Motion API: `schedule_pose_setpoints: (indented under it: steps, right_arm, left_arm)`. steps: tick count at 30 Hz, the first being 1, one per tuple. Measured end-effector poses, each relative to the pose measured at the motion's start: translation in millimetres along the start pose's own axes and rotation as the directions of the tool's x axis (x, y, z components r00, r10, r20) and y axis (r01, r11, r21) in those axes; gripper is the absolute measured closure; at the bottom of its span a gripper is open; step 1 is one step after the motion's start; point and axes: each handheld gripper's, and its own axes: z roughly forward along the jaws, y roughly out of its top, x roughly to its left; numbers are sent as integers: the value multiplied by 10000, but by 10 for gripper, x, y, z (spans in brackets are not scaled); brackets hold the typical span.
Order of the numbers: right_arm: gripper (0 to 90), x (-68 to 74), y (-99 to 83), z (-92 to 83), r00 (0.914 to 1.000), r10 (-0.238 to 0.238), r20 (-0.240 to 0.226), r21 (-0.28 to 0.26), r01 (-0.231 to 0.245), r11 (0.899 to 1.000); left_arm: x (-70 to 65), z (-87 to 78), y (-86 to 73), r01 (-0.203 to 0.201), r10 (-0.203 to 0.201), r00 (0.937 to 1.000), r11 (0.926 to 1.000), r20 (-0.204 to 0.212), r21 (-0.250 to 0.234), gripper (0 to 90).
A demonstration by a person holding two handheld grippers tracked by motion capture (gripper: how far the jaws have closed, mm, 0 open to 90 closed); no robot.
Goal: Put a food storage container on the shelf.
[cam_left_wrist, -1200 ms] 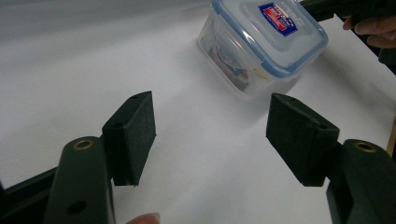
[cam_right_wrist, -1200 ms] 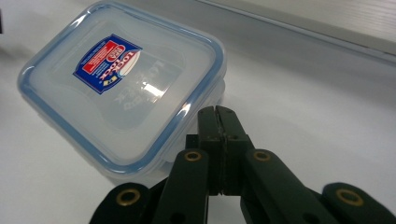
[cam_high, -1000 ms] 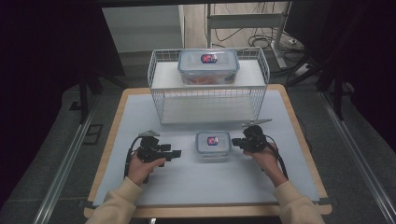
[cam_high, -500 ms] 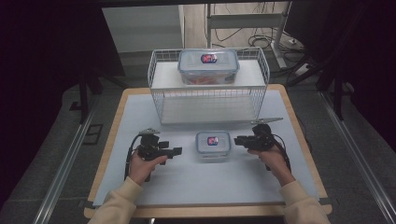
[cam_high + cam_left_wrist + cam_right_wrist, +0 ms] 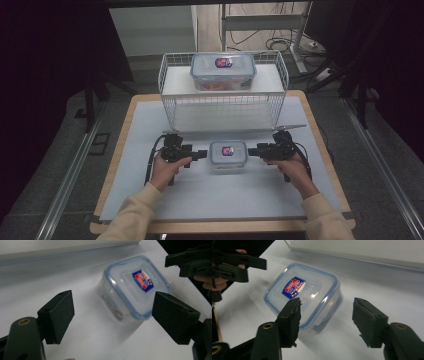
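Clear plastic, blue-rimmed: one small rounded-square food container with a red-and-blue label on its snap-on lid (image 5: 228,154), lying flat on the pale grey table mat (image 5: 150,125), between the two tools and just in front of the basket.

Matte black, hard-bodied: left gripper (image 5: 201,154), held level in the person's left hand (image 5: 164,169), pointing at the container's left side. Jaws spread wide, having just been opening; the flat rubbery pads (image 5: 60,315) stand apart, the container ahead of them and untouched.

Matte black, same make: right gripper (image 5: 251,150), in the right hand (image 5: 292,167), pointing at the container's right side. Jaws apart, having just been opening; the roughened pads (image 5: 367,320) press on nothing, and the container sits beyond the left-hand one.

White wire, gridded: rectangular basket (image 5: 223,107) at the table's far edge, with a smooth white board across its top.

Clear plastic, blue-rimmed: a larger oblong lidded container (image 5: 223,71) on that board, orange contents showing through its wall.

Cream knit: sleeves (image 5: 131,215) at both wrists.
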Motion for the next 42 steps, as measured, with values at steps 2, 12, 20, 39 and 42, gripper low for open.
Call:
schedule_pose_setpoints:
  steps: [2, 12, 20, 39, 42]
  right_arm:
    - [361, -7, 19, 23, 9999, 102, -102, -14, -102, 9999]
    - [295, -81, 106, 262, 9966, 654, -505, 348, -637, 9974]
    - [273, -139, 59, 296, 9913, 1130, -671, 678, -1084, 9918]
    - [420, -138, -15, 415, 9627, 2163, -1627, 1406, -1944, 9708]
    - [456, -122, -25, 379, 9643, 2083, -1637, 1335, -1876, 9731]
  left_arm:
    - [-16, 56, 44, -35, 35, 10000, 10000, 24, 80, 178]
    - [16, 332, 151, 568, -601, 9968, 9965, 533, 607, 177]
    - [67, 415, 68, 1046, -1156, 9884, 9884, 983, 1099, 209]
    - [96, 452, 12, 1493, -1763, 9657, 9777, 1906, 1480, 414]
    - [87, 416, 4, 1337, -1603, 9673, 9808, 1967, 1421, 446]
